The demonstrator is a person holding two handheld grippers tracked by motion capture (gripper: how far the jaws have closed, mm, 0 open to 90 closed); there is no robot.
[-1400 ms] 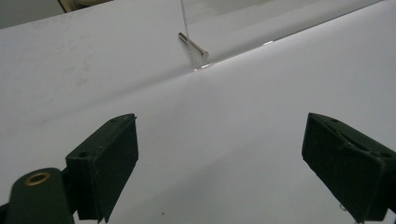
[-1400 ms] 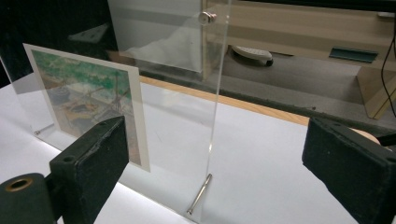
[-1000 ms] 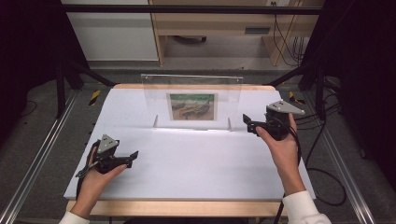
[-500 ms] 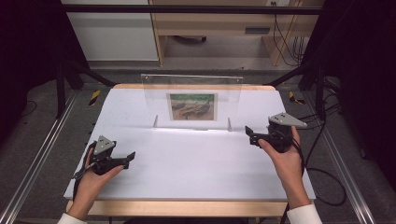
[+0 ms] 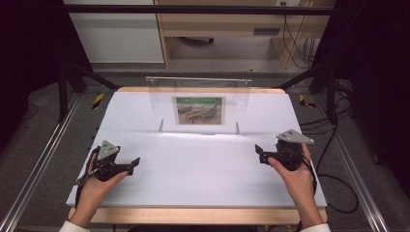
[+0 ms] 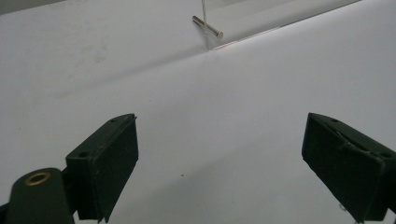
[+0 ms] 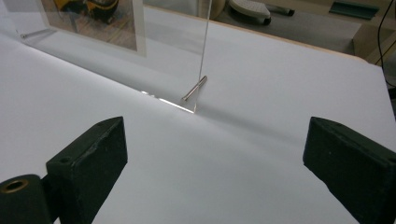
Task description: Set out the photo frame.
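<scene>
A clear acrylic stand holding a small picture stands upright at the back middle of the white table. My left gripper rests low near the front left, open, with bare table between its jaws. My right gripper is held at the right, open and holding nothing. In the right gripper view the stand's edge and a metal foot pin lie ahead, with the picture at the upper left. The left gripper view shows the other foot pin far off.
The table's wooden front edge runs along the bottom. Metal rails flank both sides on the floor. Cables trail at the right. A wooden desk stands beyond the table.
Both hands have drawn back toward the front of the table. The right gripper moved down from beside the stand, and the left one shifted slightly lower and leftward. Both jaws stayed open.
</scene>
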